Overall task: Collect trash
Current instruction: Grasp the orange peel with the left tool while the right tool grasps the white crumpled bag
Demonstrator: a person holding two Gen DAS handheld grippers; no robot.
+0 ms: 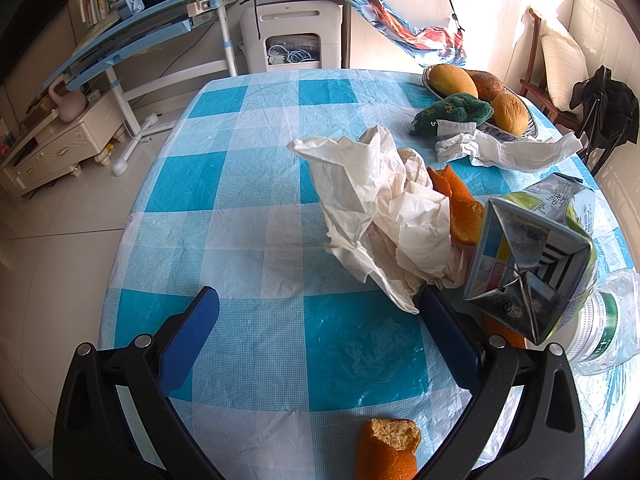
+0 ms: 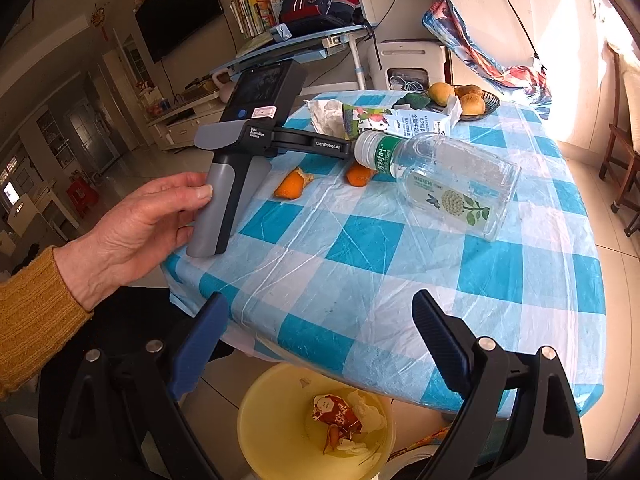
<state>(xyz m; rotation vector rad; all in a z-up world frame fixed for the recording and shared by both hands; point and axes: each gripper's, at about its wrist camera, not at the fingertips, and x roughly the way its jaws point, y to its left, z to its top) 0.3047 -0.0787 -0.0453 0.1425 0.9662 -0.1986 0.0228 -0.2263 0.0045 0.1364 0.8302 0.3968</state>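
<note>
A round table [image 1: 256,216] under a blue-and-white checked plastic cloth holds scattered trash. The left gripper [image 1: 316,300] hovers low over the cloth with its jaws spread wide and nothing between them. Just beyond its right finger lies a crumpled white paper wad [image 1: 384,216], touching or almost touching the fingertip. Right of the wad lie a strip of orange peel [image 1: 460,208] and a flattened milk carton [image 1: 528,264], its folded bottom facing the camera. A clear plastic bottle [image 1: 604,324] lies on its side at the right edge, partly behind the carton. Another piece of orange peel [image 1: 388,452] sits near, between the gripper's arms. Farther off are a second crumpled tissue [image 1: 508,150], a green sponge [image 1: 452,114] and a bowl of fruit [image 1: 516,128]. In the right wrist view, the right gripper [image 2: 320,320] is held off the near edge of the table, jaws wide apart and empty, above a yellow bin [image 2: 276,432] on the floor that already contains wrappers and tissue. A hand [image 2: 140,220] in a mustard sleeve holds the left gripper's grey handle at the table's left side.
</note>
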